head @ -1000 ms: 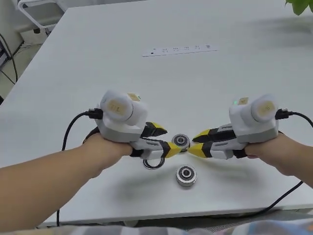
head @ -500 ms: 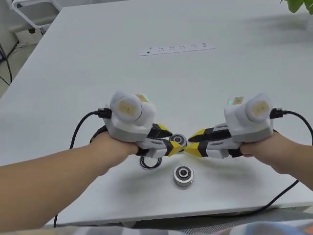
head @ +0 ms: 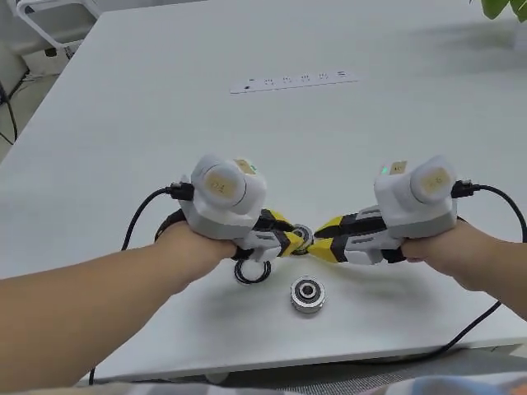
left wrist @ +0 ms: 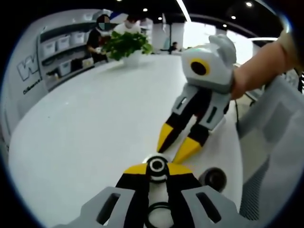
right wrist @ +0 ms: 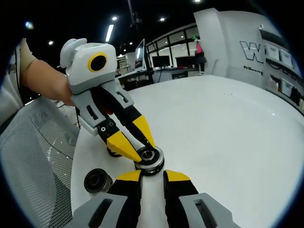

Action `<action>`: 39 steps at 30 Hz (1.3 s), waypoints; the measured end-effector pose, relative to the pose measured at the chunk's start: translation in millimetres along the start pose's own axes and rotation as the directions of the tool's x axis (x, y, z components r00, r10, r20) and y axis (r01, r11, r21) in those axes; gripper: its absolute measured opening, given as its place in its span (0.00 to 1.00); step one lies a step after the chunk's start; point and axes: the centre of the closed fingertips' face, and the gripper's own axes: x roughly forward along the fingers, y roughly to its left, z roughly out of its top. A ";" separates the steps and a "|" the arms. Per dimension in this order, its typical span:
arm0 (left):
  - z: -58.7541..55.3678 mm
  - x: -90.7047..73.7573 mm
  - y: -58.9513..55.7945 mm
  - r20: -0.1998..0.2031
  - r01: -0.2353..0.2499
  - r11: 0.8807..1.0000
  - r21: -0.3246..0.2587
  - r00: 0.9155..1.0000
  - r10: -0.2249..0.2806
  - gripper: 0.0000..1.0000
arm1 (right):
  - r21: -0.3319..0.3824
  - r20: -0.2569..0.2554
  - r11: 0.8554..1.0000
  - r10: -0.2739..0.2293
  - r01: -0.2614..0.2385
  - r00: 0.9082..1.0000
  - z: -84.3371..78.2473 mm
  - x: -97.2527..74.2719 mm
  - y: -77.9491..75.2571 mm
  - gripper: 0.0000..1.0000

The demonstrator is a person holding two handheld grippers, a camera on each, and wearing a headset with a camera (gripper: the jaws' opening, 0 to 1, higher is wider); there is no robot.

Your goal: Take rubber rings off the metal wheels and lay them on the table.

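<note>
**Slip risk during ring removal**

The left gripper (head: pixel 288 242) clenches a small silver metal wheel (right wrist: pixel 148 154), black rubber ring (right wrist: pixel 159 159) on, over the white table (head: pixel 165 123). The right gripper (head: pixel 324 245) tips meet its rim; whether they pinch cannot be told. A glancing pull could twist the wheel free.

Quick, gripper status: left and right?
Left gripper: closed on the metal wheel.
Right gripper: jaws slightly apart at that wheel; whether it grips cannot be told.
</note>
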 end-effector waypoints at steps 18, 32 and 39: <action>-0.2 0.6 0.3 -0.009 -0.028 0.999 0.025 1.000 0.029 0.14 | 0.031 0.001 0.999 -0.012 0.012 1.000 -3.1 -1.7 -1.0 0.00; -1.1 1.0 0.3 -0.028 -0.040 0.998 0.051 0.999 0.042 0.13 | 0.379 0.113 0.925 -0.042 -0.004 0.993 5.3 -13.5 -10.2 0.00; -1.1 0.8 -2.5 -0.029 -0.046 0.998 0.042 0.998 0.047 0.13 | 0.390 0.124 0.921 -0.049 -0.004 0.991 9.7 -14.2 -6.2 0.00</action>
